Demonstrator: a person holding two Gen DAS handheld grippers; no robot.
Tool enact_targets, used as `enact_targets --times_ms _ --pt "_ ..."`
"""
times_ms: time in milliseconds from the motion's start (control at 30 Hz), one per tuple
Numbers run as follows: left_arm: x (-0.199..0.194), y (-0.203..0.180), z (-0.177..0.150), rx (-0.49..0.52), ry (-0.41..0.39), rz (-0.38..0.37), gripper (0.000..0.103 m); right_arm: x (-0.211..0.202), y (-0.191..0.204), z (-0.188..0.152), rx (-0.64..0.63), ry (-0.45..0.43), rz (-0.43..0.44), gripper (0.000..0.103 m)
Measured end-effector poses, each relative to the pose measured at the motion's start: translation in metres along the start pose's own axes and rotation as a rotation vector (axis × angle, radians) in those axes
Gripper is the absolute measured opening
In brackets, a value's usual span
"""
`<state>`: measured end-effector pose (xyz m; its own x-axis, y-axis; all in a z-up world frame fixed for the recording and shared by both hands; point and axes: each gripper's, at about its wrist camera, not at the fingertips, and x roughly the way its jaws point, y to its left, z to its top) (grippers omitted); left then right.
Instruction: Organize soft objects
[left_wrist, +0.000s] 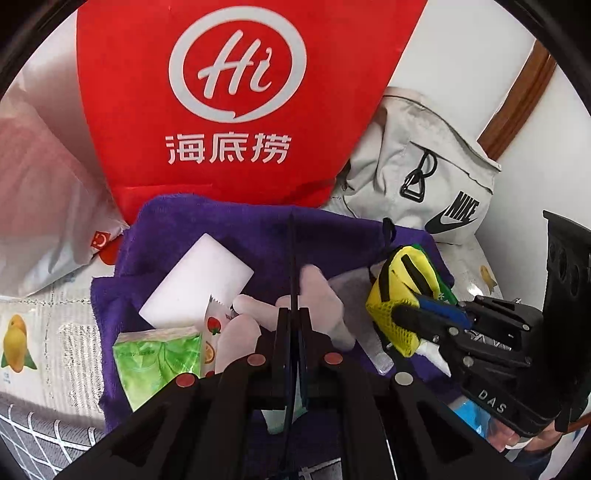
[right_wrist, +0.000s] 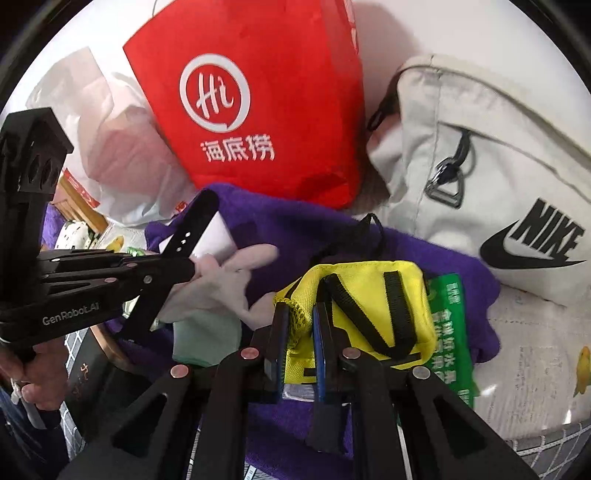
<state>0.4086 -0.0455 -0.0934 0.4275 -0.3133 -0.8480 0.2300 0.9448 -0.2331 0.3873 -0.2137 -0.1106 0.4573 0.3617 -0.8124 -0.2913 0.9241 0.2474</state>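
right gripper (right_wrist: 300, 332) is clamped on the mesh edge of the yellow pouch (right_wrist: 369, 306), which sits on the purple towel (right_wrist: 295, 229). left gripper (left_wrist: 293, 321) has its jaws pressed together, apparently pinching a thin black strap, right over the pale soft toy (left_wrist: 321, 295) on the same towel. white sponge (left_wrist: 199, 280) and green tissue pack (left_wrist: 159, 362) lie loose beside them. the red bag (left_wrist: 221, 92) and grey nike bag (right_wrist: 480, 166) stand behind. early days, i'd say: most of the pile looks unsorted.
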Motion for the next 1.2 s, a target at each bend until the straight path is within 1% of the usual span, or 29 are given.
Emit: enact_targets --times_ms 133,167,233,267,300,333,367,400,433,467,500,533,567,667,700,800,833,867,900,933,967,1033,1100,1167,1200 --pt "0.007 -0.001 -0.002 0.003 0.018 0.009 0.004 0.009 0.002 -0.002 -0.004 0.033 0.007 0.015" --pt "0.008 -0.001 -0.002 0.002 0.024 0.016 0.007 0.009 0.001 -0.003 0.001 0.038 0.007 0.015" --pt "0.010 -0.001 -0.002 0.000 0.028 0.026 0.018 0.008 0.001 -0.003 0.009 0.031 0.009 0.015" --pt "0.009 -0.001 -0.002 -0.003 0.026 0.031 0.027 0.007 0.001 -0.003 0.010 0.027 0.013 0.017" --pt "0.007 -0.001 -0.003 -0.005 0.023 0.033 0.031 0.005 0.001 -0.003 0.011 0.026 0.012 0.019" --pt "0.005 0.000 -0.003 -0.007 0.019 0.031 0.032 0.003 0.001 -0.003 0.013 0.022 0.004 0.025" --pt "0.003 0.000 -0.004 -0.010 0.016 0.027 0.037 0.001 0.001 -0.004 0.016 0.015 -0.004 0.030" --pt "-0.001 -0.001 -0.004 -0.009 0.013 0.023 0.043 -0.004 0.002 -0.005 0.017 0.006 -0.011 0.032" --pt "-0.004 -0.002 -0.004 -0.004 0.008 0.024 0.046 -0.007 0.002 -0.006 0.019 0.001 -0.015 0.035" --pt "-0.008 -0.004 -0.005 0.002 0.001 0.028 0.050 -0.012 0.000 -0.007 0.023 -0.005 -0.020 0.036" --pt "-0.012 -0.005 -0.005 0.007 -0.004 0.033 0.053 -0.017 0.000 -0.008 0.030 -0.013 -0.025 0.037" --pt "-0.016 -0.007 -0.006 0.012 -0.007 0.036 0.053 -0.023 0.001 -0.009 0.038 -0.021 -0.026 0.039" --pt "-0.020 -0.009 -0.007 0.015 -0.011 0.036 0.054 -0.029 0.001 -0.011 0.046 -0.028 -0.029 0.043" --pt "-0.036 -0.014 -0.014 0.025 -0.031 0.049 0.063 -0.045 0.003 -0.015 0.064 -0.048 -0.039 0.053" --pt "-0.044 -0.016 -0.017 0.033 -0.040 0.055 0.064 -0.053 0.004 -0.017 0.076 -0.056 -0.044 0.054" --pt "-0.061 -0.020 -0.028 0.040 -0.062 0.076 0.065 -0.068 0.006 -0.024 0.107 -0.065 -0.054 0.059" --pt "-0.070 -0.021 -0.032 0.039 -0.071 0.079 0.066 -0.074 0.008 -0.027 0.119 -0.065 -0.067 0.064" --pt "-0.077 -0.020 -0.037 0.035 -0.079 0.079 0.069 -0.080 0.011 -0.030 0.126 -0.072 -0.077 0.069" --pt "-0.086 -0.021 -0.042 0.027 -0.089 0.080 0.073 -0.085 0.014 -0.032 0.128 -0.079 -0.085 0.072" --pt "-0.092 -0.022 -0.047 0.023 -0.098 0.081 0.074 -0.090 0.016 -0.035 0.130 -0.084 -0.093 0.077" --pt "-0.101 -0.023 -0.054 0.021 -0.109 0.085 0.076 -0.097 0.021 -0.040 0.133 -0.091 -0.105 0.080" --pt "-0.114 -0.028 -0.064 0.031 -0.122 0.100 0.078 -0.109 0.026 -0.048 0.137 -0.097 -0.115 0.080" --pt "-0.129 -0.034 -0.078 0.040 -0.135 0.121 0.081 -0.122 0.034 -0.057 0.147 -0.107 -0.104 0.083" --pt "-0.140 -0.039 -0.090 0.045 -0.149 0.130 0.084 -0.133 0.039 -0.067 0.166 -0.118 -0.094 0.091" --pt "-0.147 -0.042 -0.097 0.045 -0.153 0.137 0.087 -0.140 0.042 -0.074 0.178 -0.127 -0.091 0.093"
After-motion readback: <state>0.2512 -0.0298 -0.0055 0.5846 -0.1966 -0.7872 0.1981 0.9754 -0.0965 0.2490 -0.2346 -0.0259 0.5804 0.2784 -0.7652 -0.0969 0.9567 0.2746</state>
